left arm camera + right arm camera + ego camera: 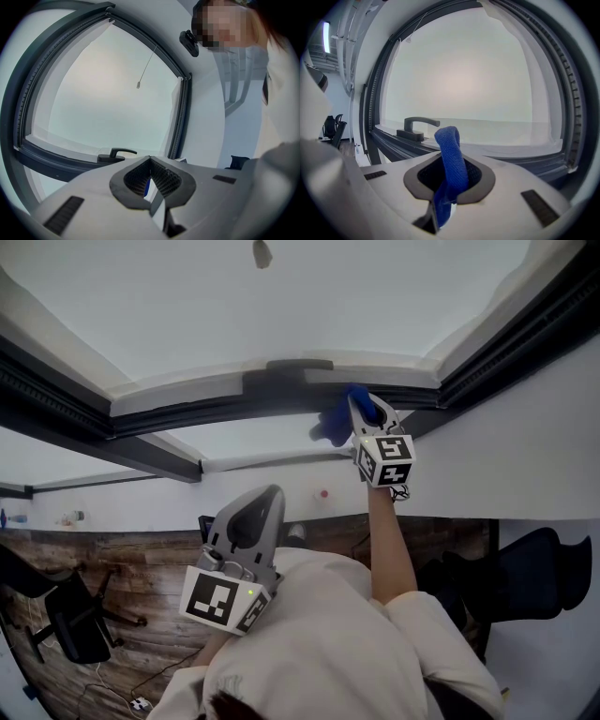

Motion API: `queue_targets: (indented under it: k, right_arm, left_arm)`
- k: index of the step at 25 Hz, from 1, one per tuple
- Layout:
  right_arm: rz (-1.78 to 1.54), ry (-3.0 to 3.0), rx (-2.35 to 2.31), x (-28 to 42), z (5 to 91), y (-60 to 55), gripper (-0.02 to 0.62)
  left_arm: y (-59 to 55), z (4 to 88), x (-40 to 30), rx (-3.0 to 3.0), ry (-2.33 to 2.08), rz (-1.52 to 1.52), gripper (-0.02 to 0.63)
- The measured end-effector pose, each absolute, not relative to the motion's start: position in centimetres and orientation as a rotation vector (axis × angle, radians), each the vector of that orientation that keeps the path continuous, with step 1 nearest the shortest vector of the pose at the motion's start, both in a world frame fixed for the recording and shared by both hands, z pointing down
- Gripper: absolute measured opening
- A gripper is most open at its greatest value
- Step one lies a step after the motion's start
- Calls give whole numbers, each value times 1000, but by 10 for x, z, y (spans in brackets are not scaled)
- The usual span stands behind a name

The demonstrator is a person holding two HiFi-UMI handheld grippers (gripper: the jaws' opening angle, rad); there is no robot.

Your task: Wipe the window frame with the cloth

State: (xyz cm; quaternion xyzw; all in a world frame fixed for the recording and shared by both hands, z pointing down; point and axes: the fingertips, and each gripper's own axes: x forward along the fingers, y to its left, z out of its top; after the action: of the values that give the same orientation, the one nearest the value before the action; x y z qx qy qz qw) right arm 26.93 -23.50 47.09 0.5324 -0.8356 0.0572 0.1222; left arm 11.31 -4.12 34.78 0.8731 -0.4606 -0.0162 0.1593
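A dark grey window frame (187, 409) surrounds a pale pane. My right gripper (367, 413) is raised to the frame's lower rail, shut on a blue cloth (333, 424) that bunches against the rail, right of the window handle (286, 365). In the right gripper view the blue cloth (451, 161) sticks up between the jaws, with the handle (417, 126) and rail (393, 145) just beyond. My left gripper (265, 498) hangs low by the person's chest, away from the frame. In its own view the left gripper (150, 162) is shut and holds nothing, facing the frame (51, 157) and handle (115, 153).
A blind cord's pull (262, 253) hangs over the pane. White wall runs beside the window. Below lie a wooden floor (122, 559), a black office chair (70, 615) at left and another dark chair (544, 577) at right. A small black device (188, 42) is mounted on the wall.
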Motion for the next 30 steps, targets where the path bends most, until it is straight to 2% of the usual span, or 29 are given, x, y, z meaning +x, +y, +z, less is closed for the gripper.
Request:
queue_targets:
  k: [30]
  right_arm:
    - [206,-2469,1613,299,471,-237,55]
  left_arm:
    - [-35,362,133,2471,-1318,-18,9]
